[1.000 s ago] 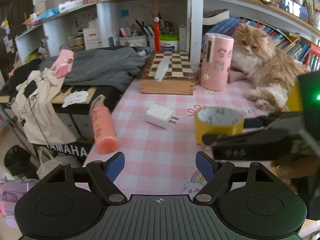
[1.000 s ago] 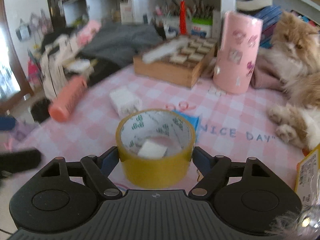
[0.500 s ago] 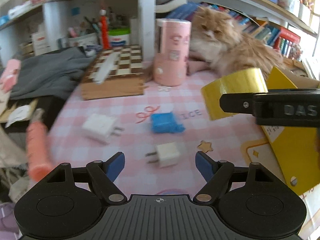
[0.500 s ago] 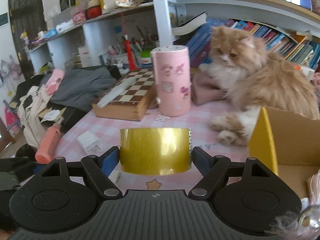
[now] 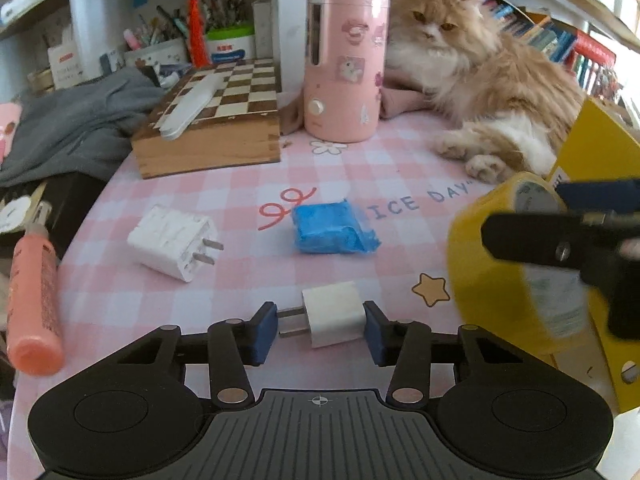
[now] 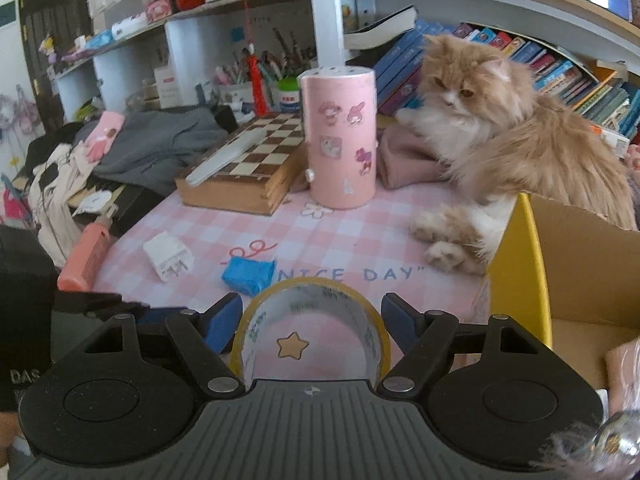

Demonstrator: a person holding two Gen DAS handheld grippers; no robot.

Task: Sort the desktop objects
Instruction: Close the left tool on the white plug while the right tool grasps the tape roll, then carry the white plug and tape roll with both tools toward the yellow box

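Observation:
My right gripper (image 6: 312, 326) is shut on a yellow tape roll (image 6: 370, 340), held above the pink checked tablecloth; the roll also shows at the right of the left wrist view (image 5: 500, 276). My left gripper (image 5: 320, 334) is open, low over the table, with a small white charger (image 5: 334, 318) between its blue pads, which do not seem to press it. A larger white plug adapter (image 5: 170, 242), a blue packet (image 5: 330, 230) and an orange tube (image 5: 32, 292) lie on the cloth. A yellow cardboard box (image 6: 568, 280) stands at the right.
A fluffy cat (image 6: 508, 148) lies at the back right beside the box. A pink cylinder (image 6: 340, 140) and a wooden chess box (image 6: 248, 172) stand at the back. Grey clothes (image 5: 72, 124) pile at the left edge. Shelves rise behind.
My left gripper has dropped and moved forward so the small white charger sits between its pads. My right gripper has tilted the tape roll and carried it lower, near the yellow box.

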